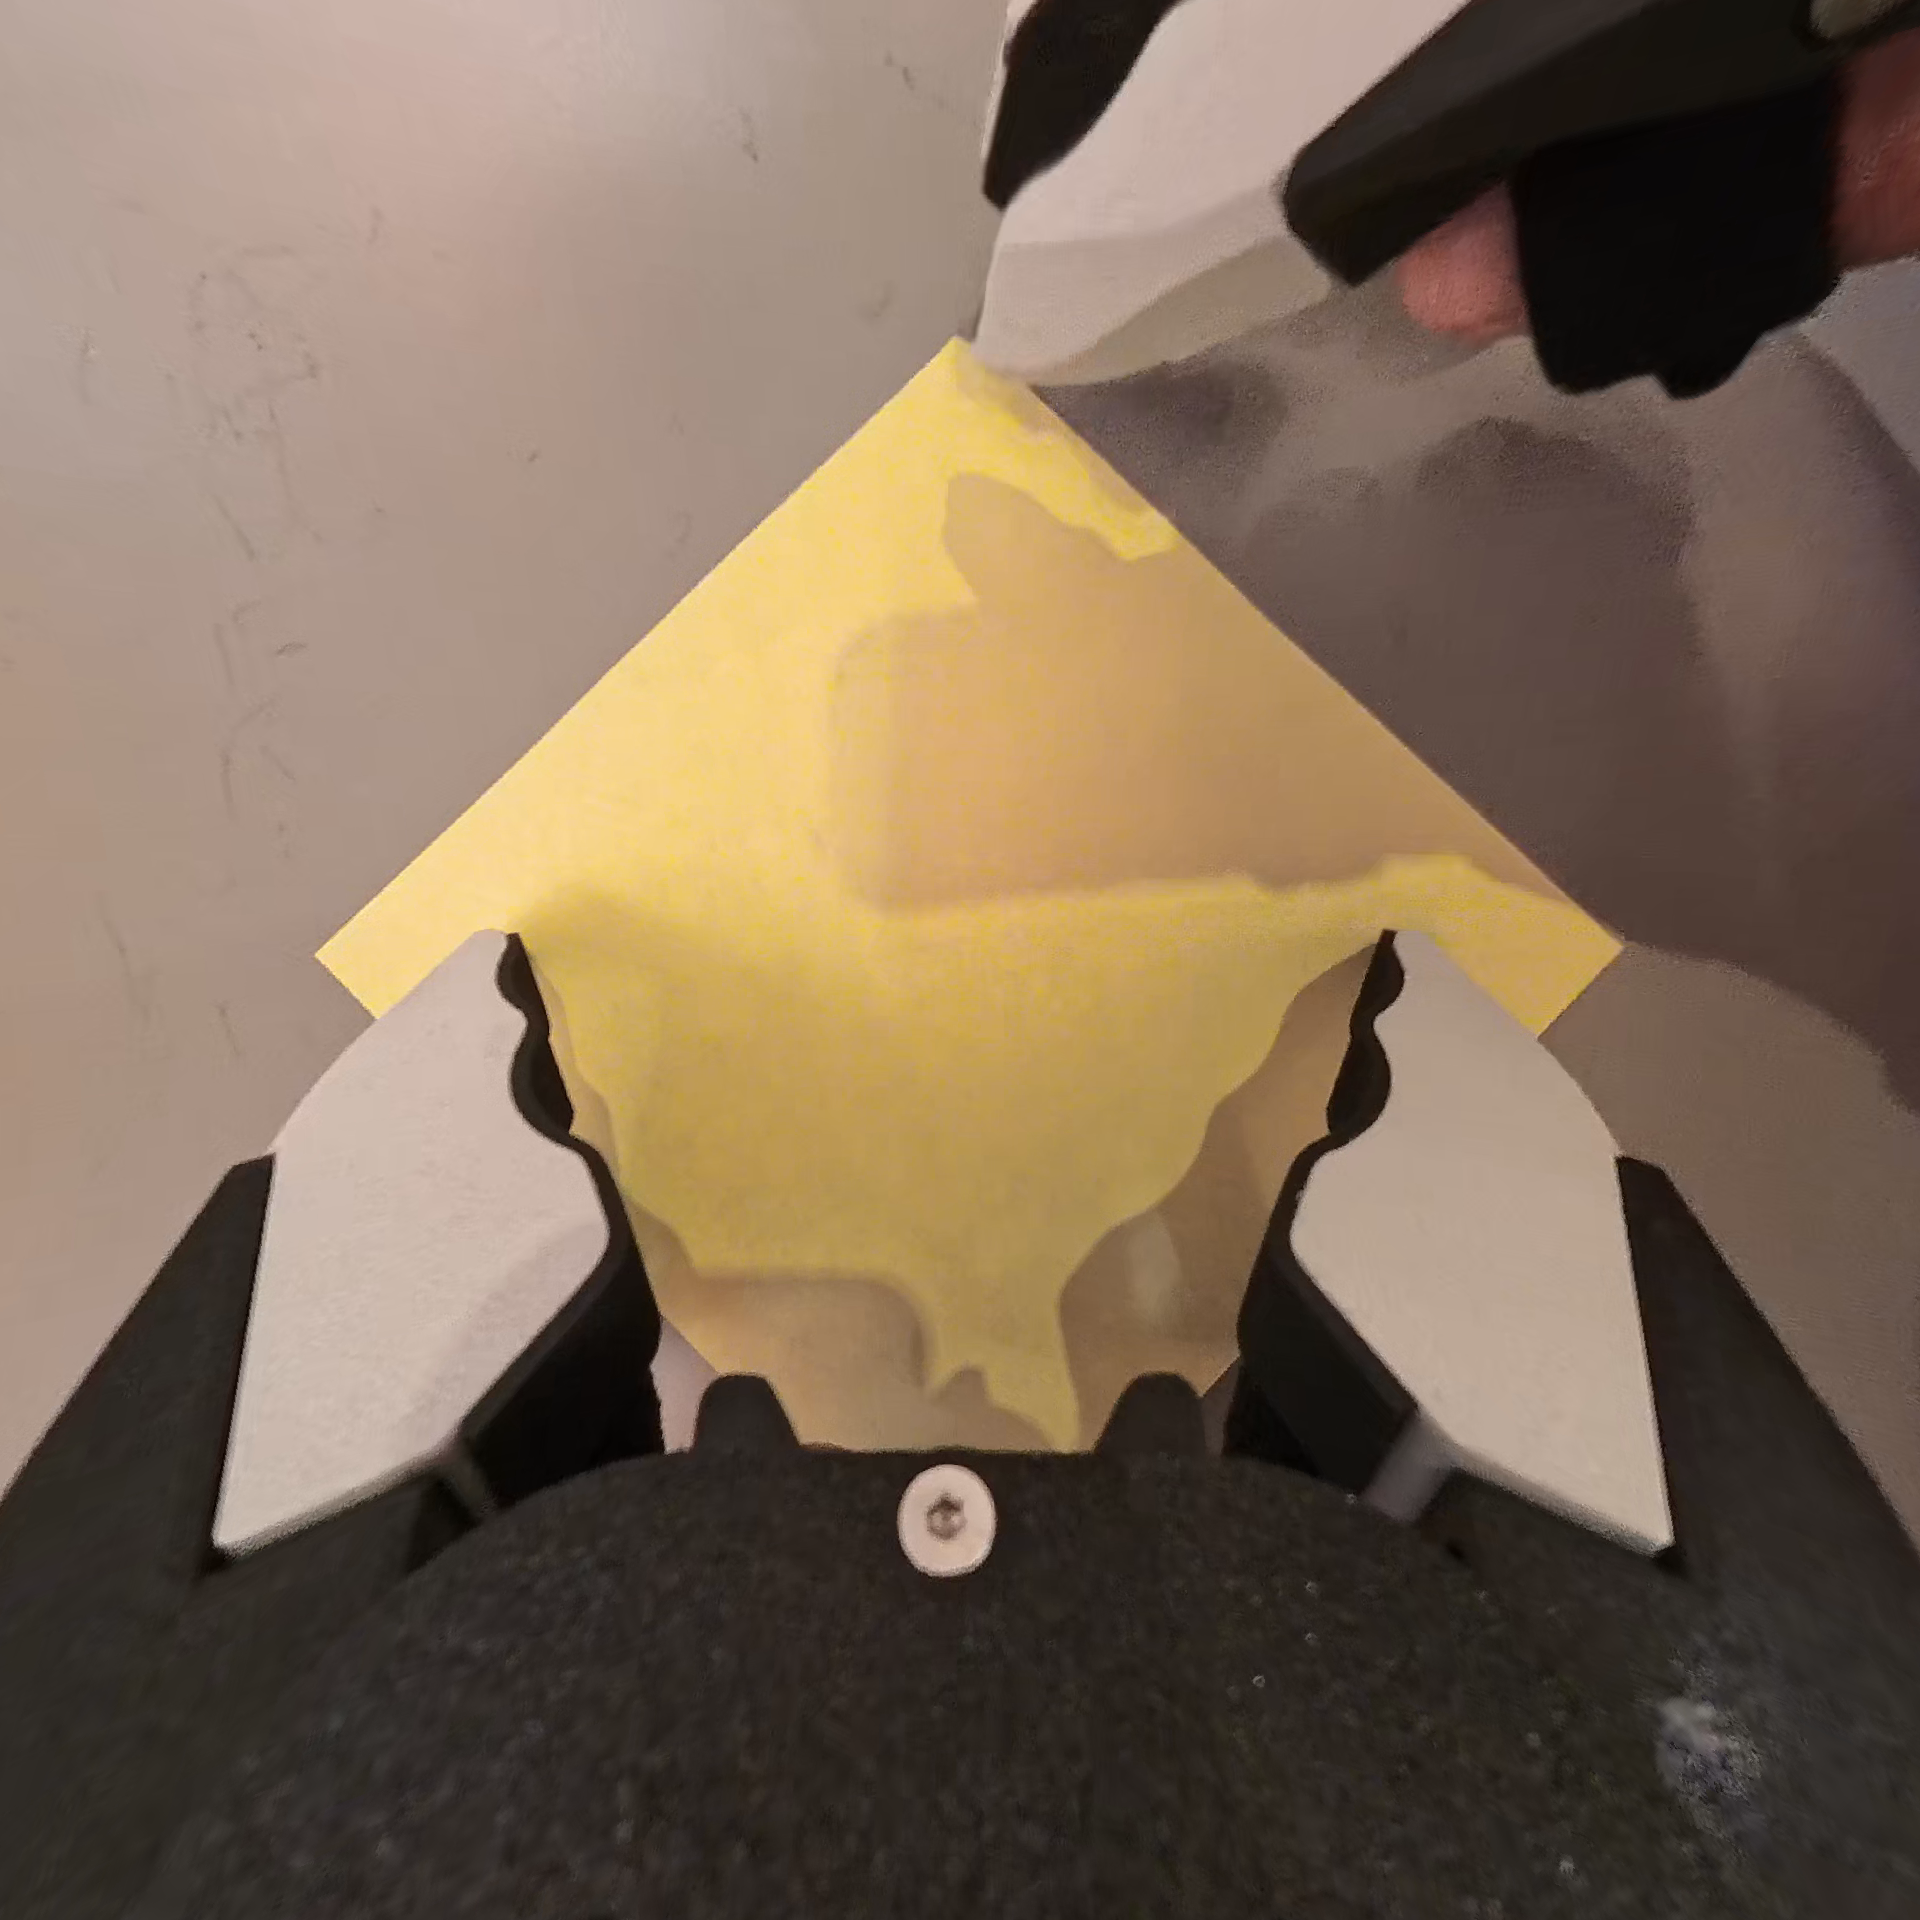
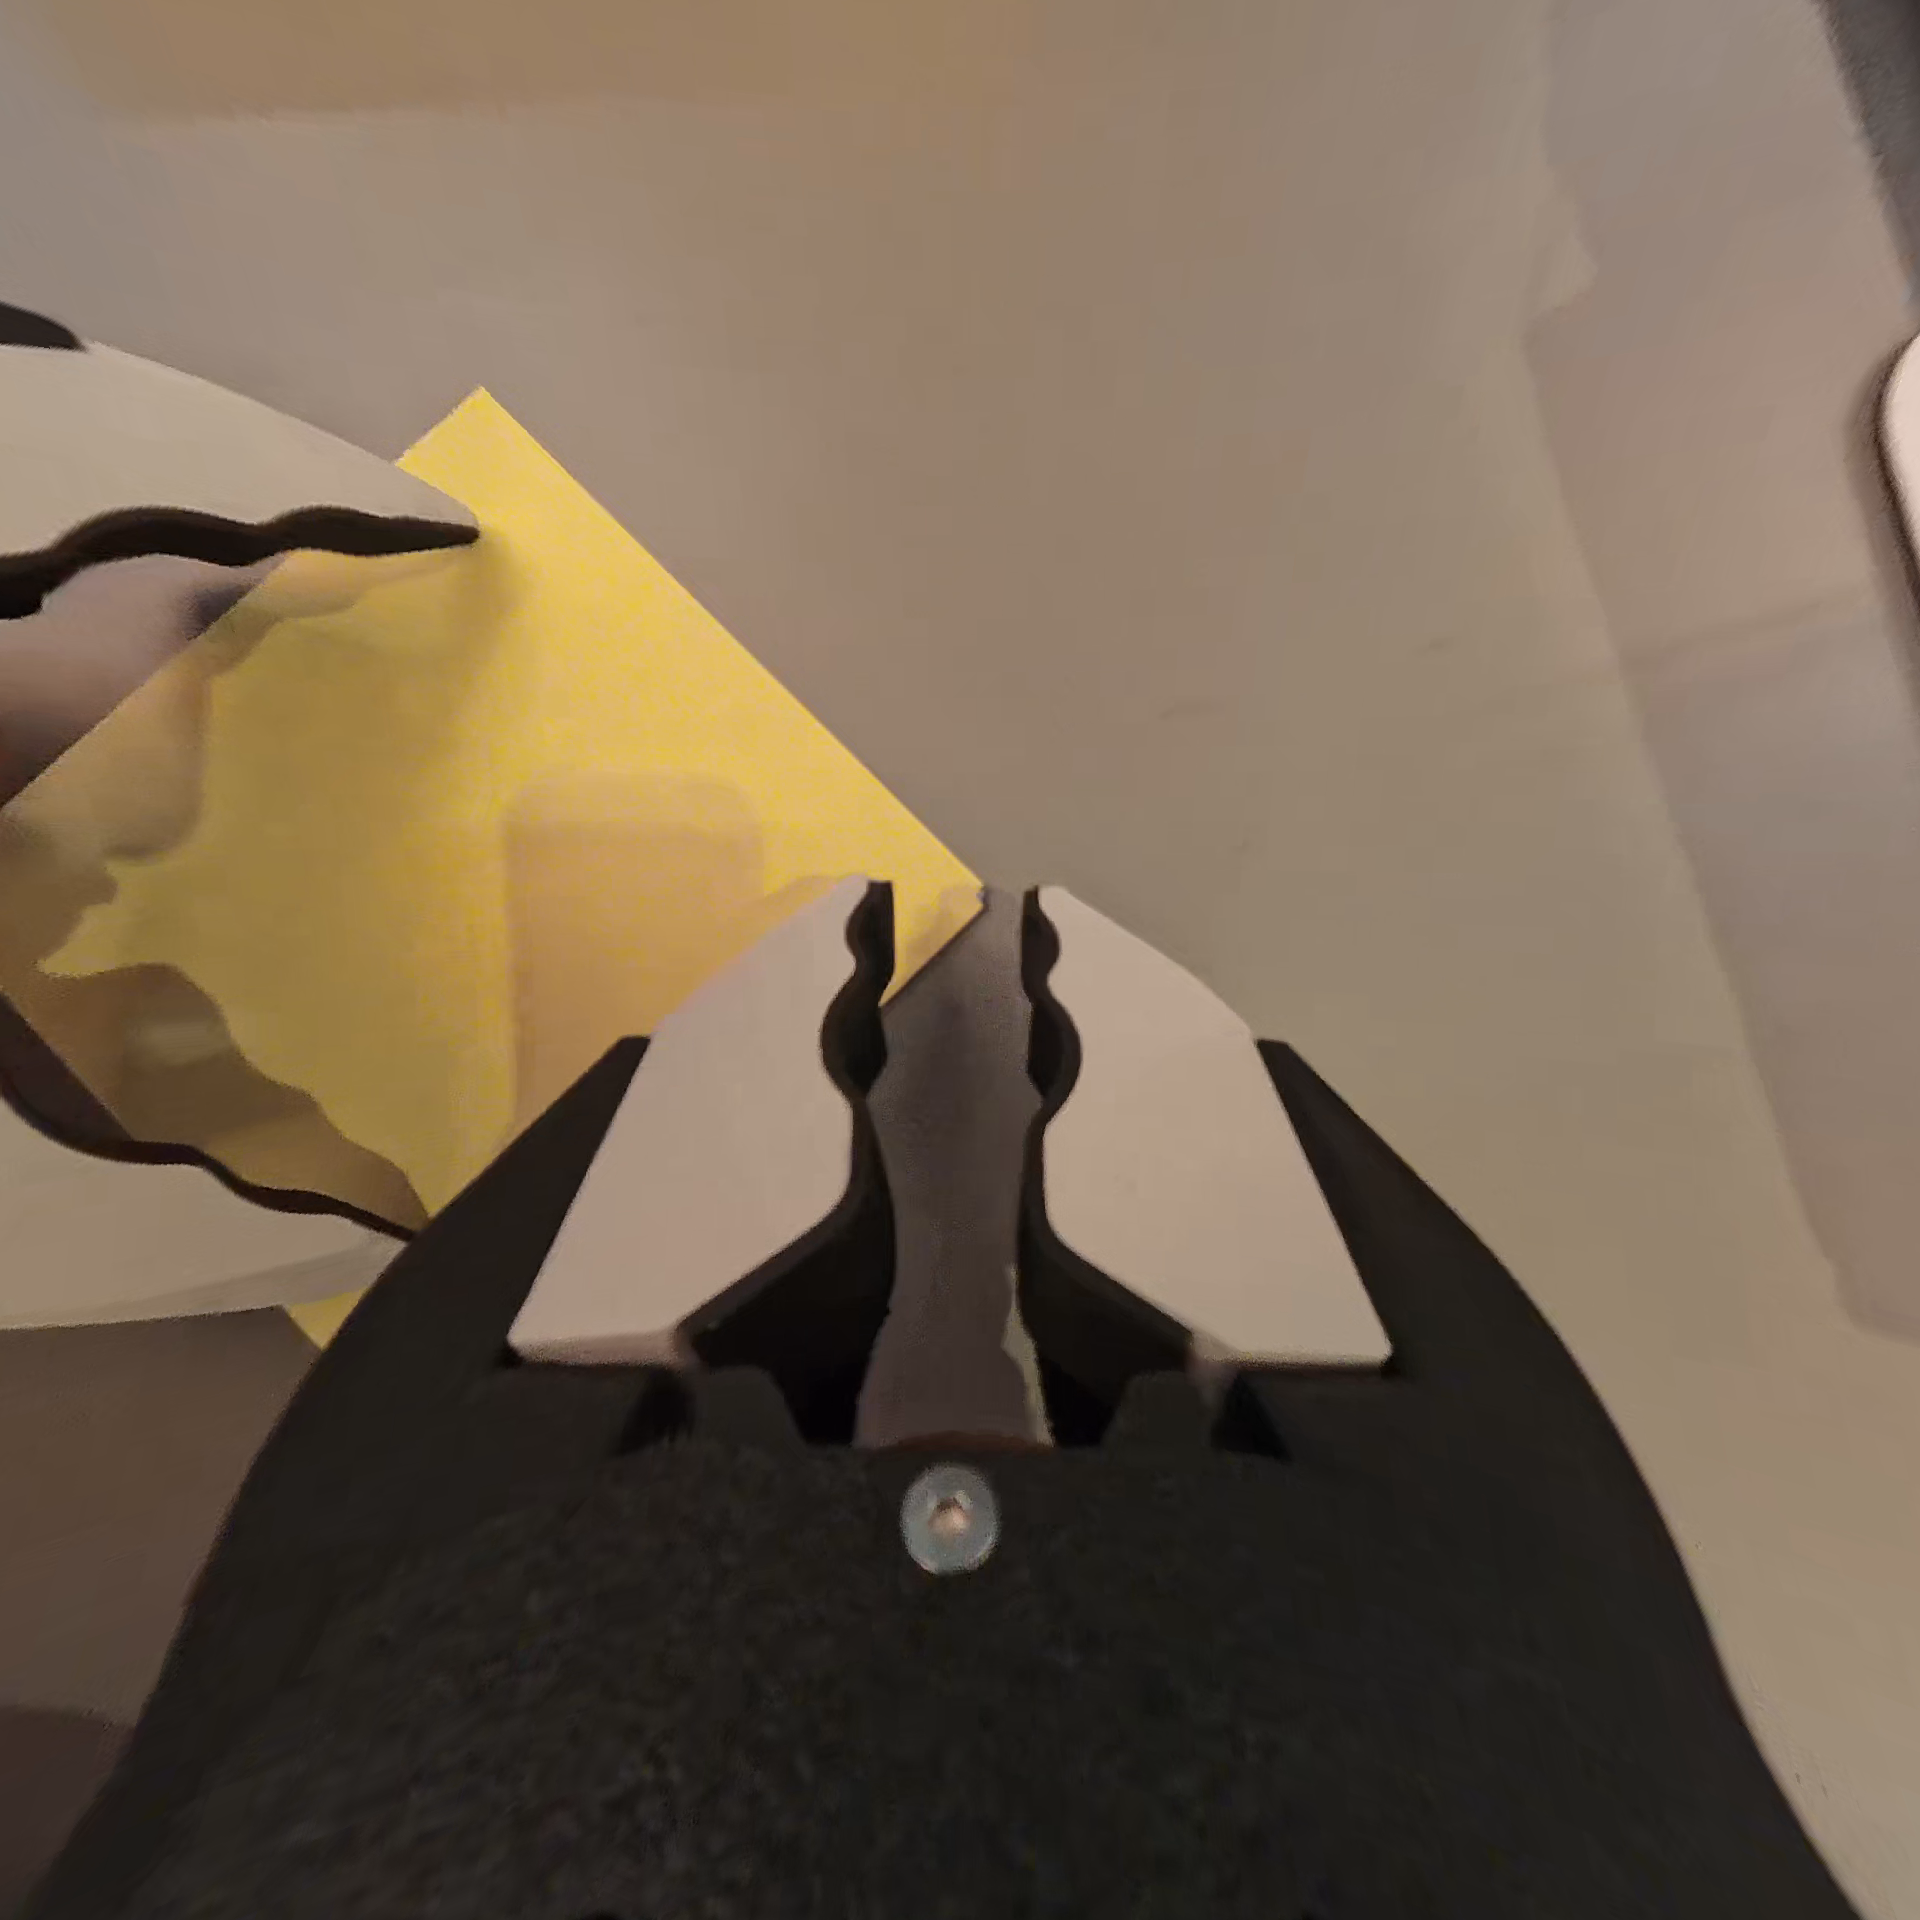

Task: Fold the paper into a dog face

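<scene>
The left gripper hangs over the yellow paper with its 2 fingers spread wide, holding nothing; the sheet fills the gap between them, and the tips stand over its near half. The paper is a flat square lying on a pale grey tabletop, turned so that a corner points away from the left wrist camera, with shadows falling across its surface.

The right gripper has its fingers drawn close, with only a narrow gap left between the tips. They sit right at a corner of the paper, and whether they pinch that corner or merely stand beside it cannot be told. In the left wrist view this gripper meets the far corner of the sheet, and a hand in a black fingerless glove grips its handle. At the right edge of the right wrist view a white rounded object shows partly, blurred.
</scene>
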Motion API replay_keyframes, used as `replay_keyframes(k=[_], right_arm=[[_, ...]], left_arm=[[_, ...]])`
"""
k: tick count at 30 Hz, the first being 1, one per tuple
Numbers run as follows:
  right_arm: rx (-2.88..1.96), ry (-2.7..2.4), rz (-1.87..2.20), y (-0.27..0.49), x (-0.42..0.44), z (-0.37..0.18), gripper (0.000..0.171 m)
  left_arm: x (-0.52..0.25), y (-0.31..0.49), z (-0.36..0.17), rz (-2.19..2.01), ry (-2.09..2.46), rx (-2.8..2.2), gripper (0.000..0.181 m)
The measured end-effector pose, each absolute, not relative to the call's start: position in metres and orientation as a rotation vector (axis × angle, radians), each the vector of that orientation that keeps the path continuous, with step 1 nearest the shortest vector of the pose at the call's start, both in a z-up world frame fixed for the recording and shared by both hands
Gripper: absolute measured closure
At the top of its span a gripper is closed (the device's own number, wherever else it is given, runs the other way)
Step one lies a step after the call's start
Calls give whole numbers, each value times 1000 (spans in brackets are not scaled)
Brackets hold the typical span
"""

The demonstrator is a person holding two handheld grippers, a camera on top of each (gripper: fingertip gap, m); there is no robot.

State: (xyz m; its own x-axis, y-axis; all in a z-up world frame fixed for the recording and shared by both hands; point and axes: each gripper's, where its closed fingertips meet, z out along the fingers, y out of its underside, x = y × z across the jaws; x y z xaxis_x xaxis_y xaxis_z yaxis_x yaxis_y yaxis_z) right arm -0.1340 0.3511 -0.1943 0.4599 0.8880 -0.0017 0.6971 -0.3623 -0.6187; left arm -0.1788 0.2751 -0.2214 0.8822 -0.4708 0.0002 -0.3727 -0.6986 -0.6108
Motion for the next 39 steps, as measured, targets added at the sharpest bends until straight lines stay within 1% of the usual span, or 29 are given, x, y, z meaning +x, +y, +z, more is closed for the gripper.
replay_keyframes(k=[5, 15, 16, 17, 23, 28, 35, 39], right_arm=[[-2184, -1345, 470, 353, -135, -205, 147], [-2173, -1389, 394, 357, -134, -211, 163], [-2174, -1400, 385, 357, -135, -211, 169], [-2170, -1415, 368, 358, -135, -211, 171], [-2153, -1468, 283, 357, -135, -210, 171], [-2078, -1406, 384, 348, -142, -182, 171], [-1989, -1371, 423, 327, -150, -146, 171], [-1998, -1380, 414, 318, -153, -152, 171]], left_arm=[[-179, 275, -221, -208, 608, -2422, 40], [-179, 275, -221, -208, 608, -2421, 40], [-179, 275, -221, -208, 608, -2421, 40], [-179, 275, -221, -208, 608, -2421, 40], [-179, 275, -221, -207, 607, -2422, 40], [-179, 275, -221, -207, 608, -2422, 40], [-179, 275, -221, -209, 615, -2420, 40], [-179, 274, -221, -212, 621, -2417, 40]])
